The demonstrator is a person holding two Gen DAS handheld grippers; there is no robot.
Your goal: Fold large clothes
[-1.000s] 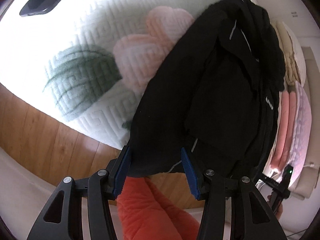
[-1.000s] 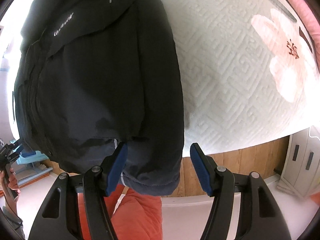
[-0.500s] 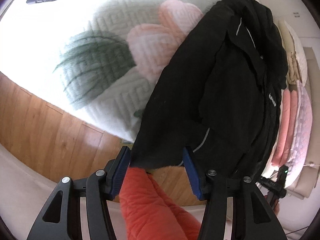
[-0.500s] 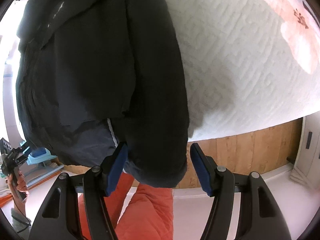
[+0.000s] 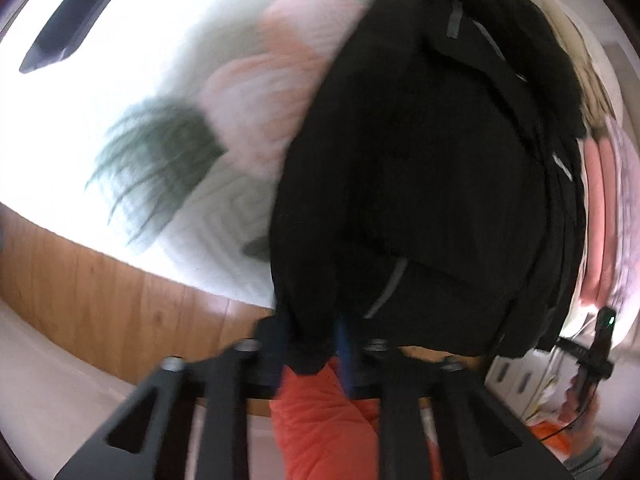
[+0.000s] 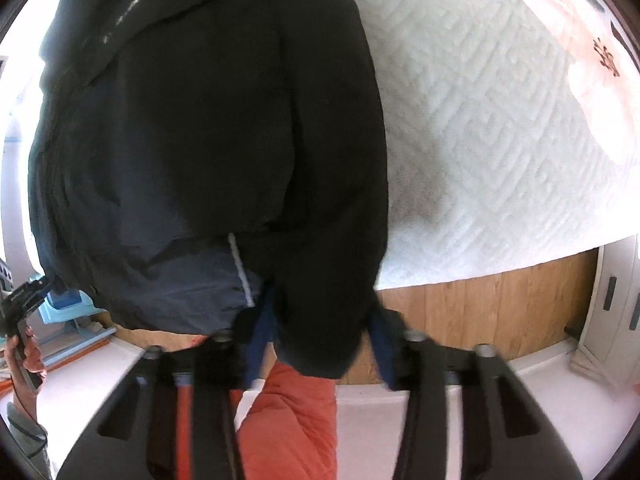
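A large black jacket (image 5: 424, 168) lies on a white quilted bed cover, its lower end hanging over the bed's near edge. In the left wrist view my left gripper (image 5: 312, 344) is shut on the jacket's left sleeve cuff, with the blue pads pinching the fabric. In the right wrist view the jacket (image 6: 208, 128) fills the left half, and my right gripper (image 6: 320, 340) has its jaws around the right sleeve cuff, partly closed on it. Both views are blurred by motion.
The bed cover (image 6: 480, 140) has pink flower and green leaf prints (image 5: 160, 168). A wooden bed frame (image 5: 100, 300) runs under it. The person's orange-red trousers (image 5: 328, 420) are below the grippers. Folded pink bedding (image 5: 600, 216) lies at the right. A white cabinet (image 6: 616, 300) stands right.
Both grippers moved forward onto the sleeve cuffs and closed. The left went from open to pinching the cuff; the right narrowed around the other cuff.
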